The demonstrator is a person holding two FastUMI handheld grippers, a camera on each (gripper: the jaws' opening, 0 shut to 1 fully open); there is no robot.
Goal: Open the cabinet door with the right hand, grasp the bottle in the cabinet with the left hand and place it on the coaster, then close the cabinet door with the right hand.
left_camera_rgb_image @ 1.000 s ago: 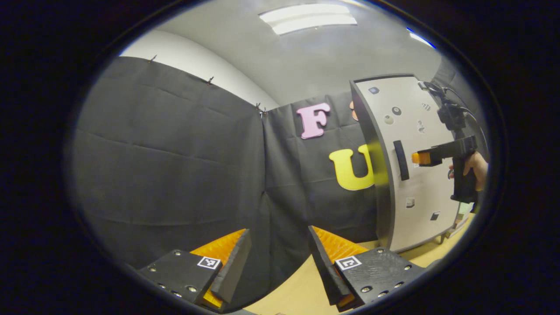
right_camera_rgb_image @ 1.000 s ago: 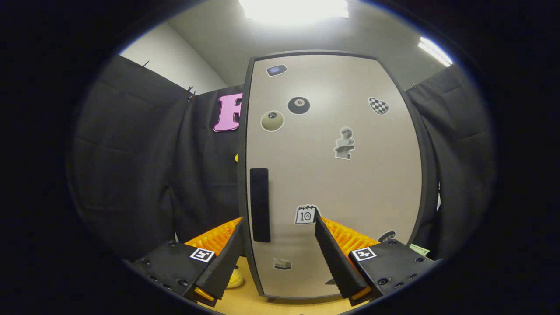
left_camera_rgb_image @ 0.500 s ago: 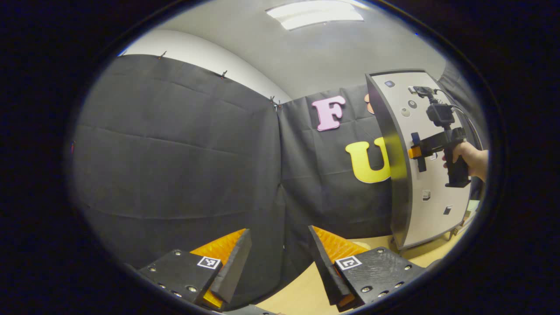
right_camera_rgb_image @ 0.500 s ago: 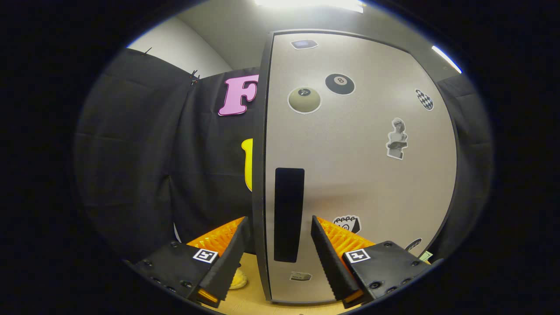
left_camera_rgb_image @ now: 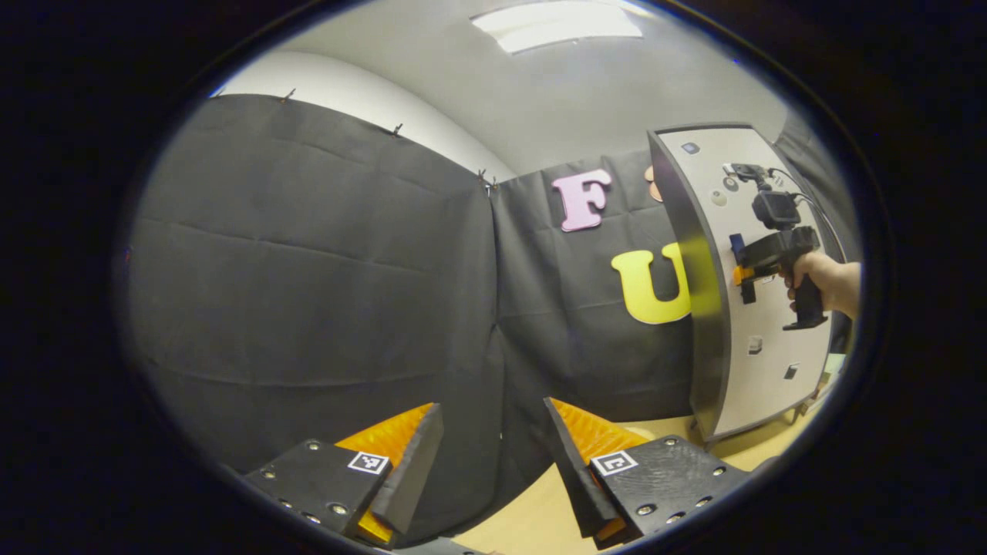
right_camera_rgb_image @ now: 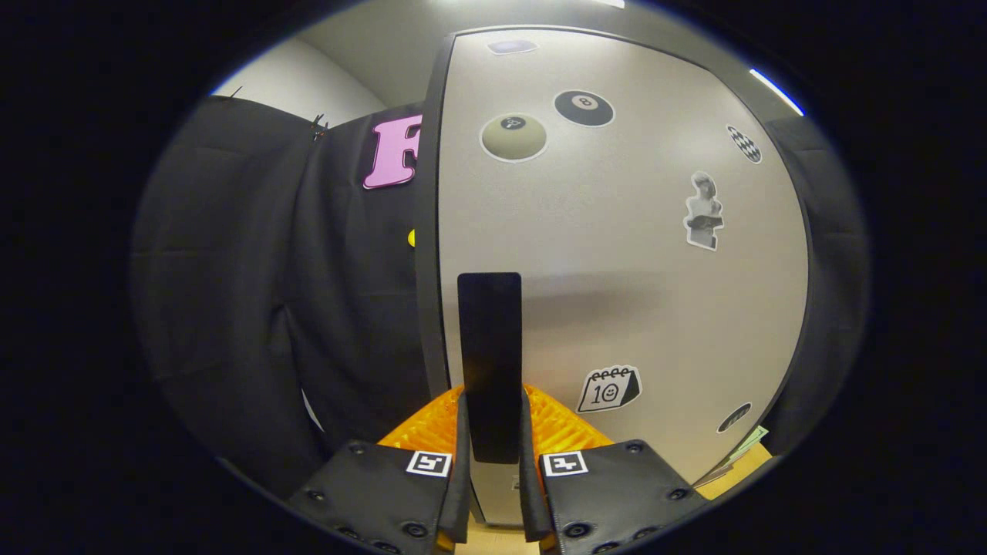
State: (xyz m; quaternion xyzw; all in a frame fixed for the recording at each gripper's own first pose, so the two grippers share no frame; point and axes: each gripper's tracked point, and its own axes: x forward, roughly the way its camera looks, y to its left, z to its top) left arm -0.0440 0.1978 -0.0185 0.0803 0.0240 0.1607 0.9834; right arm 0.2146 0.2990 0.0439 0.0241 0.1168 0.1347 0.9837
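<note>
1. While you hold the right gripper (right_camera_rgb_image: pixel 490 462) at the beige cabinet door (right_camera_rgb_image: pixel 617 254), its two fingers are pinched onto the black upright bar handle (right_camera_rgb_image: pixel 489 362), one on each side of the bar's lower end.
2. That handle sits near the door's left edge, and the door is shut flush with the dark cabinet frame (right_camera_rgb_image: pixel 428 231).
3. Your left gripper (left_camera_rgb_image: pixel 493 462) hangs with its fingers spread wide and nothing between them, above the pale wooden bench (left_camera_rgb_image: pixel 524 516) and facing the black cloth wall (left_camera_rgb_image: pixel 308 293).
4. From the left gripper view, the cabinet (left_camera_rgb_image: pixel 698 308) stands at the bench's right end, and your hand (left_camera_rgb_image: pixel 829 281) holds the right gripper (left_camera_rgb_image: pixel 742 271) against its door.
5. You cannot see the bottle or the coaster from either camera.
</note>
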